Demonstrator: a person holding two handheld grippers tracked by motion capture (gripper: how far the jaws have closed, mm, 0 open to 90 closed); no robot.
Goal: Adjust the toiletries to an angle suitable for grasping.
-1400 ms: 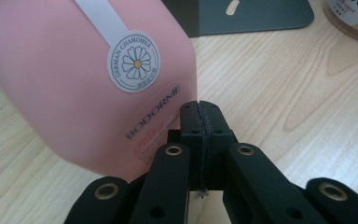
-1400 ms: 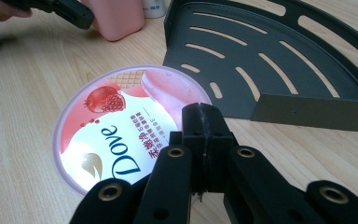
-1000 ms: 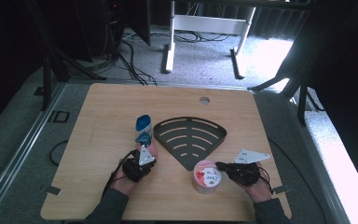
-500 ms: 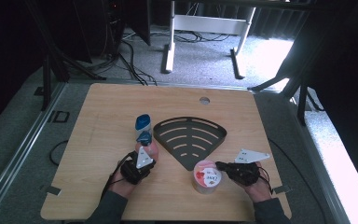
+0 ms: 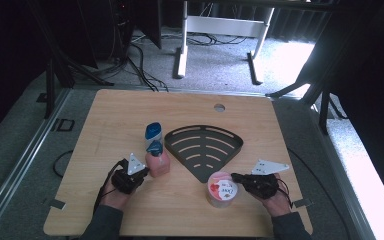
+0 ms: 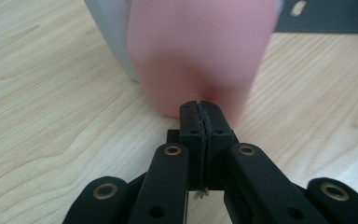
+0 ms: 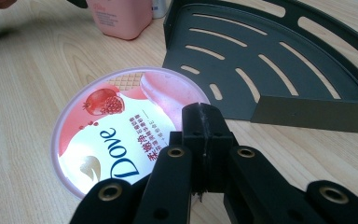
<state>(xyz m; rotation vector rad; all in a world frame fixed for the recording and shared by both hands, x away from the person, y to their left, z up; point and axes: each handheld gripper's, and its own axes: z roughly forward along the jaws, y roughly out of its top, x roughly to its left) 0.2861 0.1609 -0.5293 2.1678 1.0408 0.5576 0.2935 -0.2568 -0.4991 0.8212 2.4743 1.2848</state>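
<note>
Jaws on both of your grippers were squeezed tight together and held nothing. Your left gripper had its tips right up against the bottom of the pink bottle, maybe touching it. Your right gripper hung over the edge of the Dove tub.

That pink bottle stood near your side of the wooden table, just left of the black corner shelf. It looked tall and smooth, so I think it would slip and tip over if you pushed it low down. You would do best to open the jaws wide and take it by its flat sides, around the middle. It had a blue cap and soft pink plastic walls.

The tub was round and short, with a shiny lid showing a red fruit. It looked stiff and steady, best held across its sides.

Behind the pink bottle stood a white bottle with a blue top.
</note>
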